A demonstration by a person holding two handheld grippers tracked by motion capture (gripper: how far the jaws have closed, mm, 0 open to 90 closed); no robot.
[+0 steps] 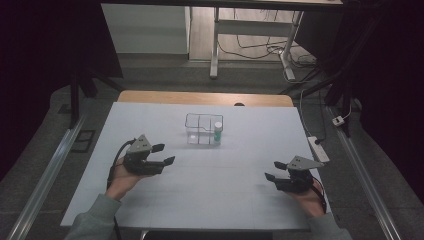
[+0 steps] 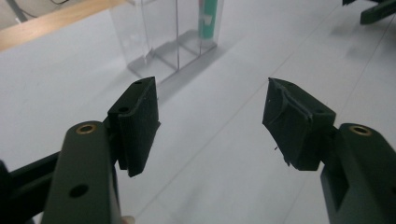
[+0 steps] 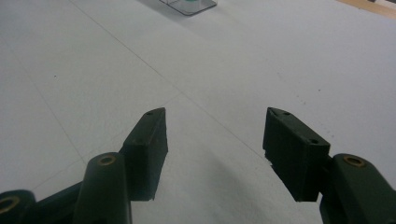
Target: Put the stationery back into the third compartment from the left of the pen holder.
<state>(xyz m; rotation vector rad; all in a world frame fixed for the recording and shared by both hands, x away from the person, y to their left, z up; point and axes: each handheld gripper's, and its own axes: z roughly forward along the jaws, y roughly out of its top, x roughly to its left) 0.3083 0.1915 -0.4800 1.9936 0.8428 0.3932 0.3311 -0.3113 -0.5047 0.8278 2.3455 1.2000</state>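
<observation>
A clear plastic organiser box (image 1: 202, 129) with compartments stands at the middle of the white table (image 1: 200, 200). A small green tube with a white cap (image 1: 218, 132) stands upright in its right compartment, also seen as the green tube (image 2: 208, 18) in the left gripper view. My left gripper (image 1: 164, 154) hovers left of and nearer than the box, jaws open and empty, its pads (image 2: 137, 123) wide apart. My right gripper (image 1: 274, 170) rests near the table's right front, open and empty, with its pads (image 3: 149, 149) well apart over bare table.
A wooden strip (image 1: 205, 98) runs along the table's far edge. A white power strip (image 1: 318, 148) with a cable lies off the right side. A desk frame (image 1: 250, 40) and cables stand on the floor beyond. The box base (image 3: 189, 5) shows far ahead in the right gripper view.
</observation>
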